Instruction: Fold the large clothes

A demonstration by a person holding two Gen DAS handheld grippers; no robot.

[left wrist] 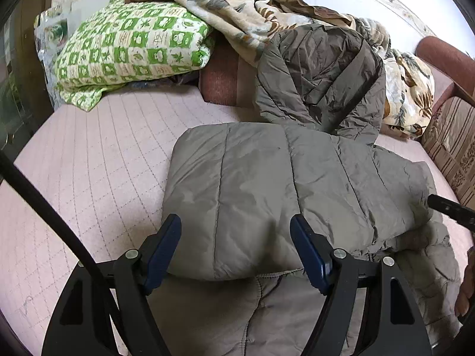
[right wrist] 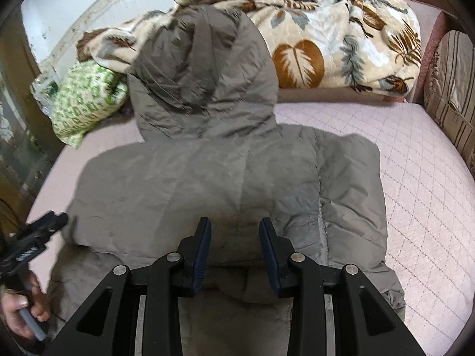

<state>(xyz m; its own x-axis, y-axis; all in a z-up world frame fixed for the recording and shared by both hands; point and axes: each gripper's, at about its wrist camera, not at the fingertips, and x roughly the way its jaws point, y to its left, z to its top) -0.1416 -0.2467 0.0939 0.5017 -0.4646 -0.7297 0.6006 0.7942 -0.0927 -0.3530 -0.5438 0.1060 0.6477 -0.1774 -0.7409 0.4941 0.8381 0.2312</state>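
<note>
A grey-brown padded hooded jacket lies on the pink quilted bed, its lower part folded up over the body. Its hood rests against the blankets at the back. My left gripper is open and empty, just above the folded edge near the jacket's left side. My right gripper is open and empty above the middle of the fold. The left gripper also shows in the right wrist view, and the right gripper's tip shows in the left wrist view.
A green-and-white checked quilt and a leaf-print blanket are piled at the back. A striped cushion stands at the right. The pink quilted mattress extends left and right of the jacket.
</note>
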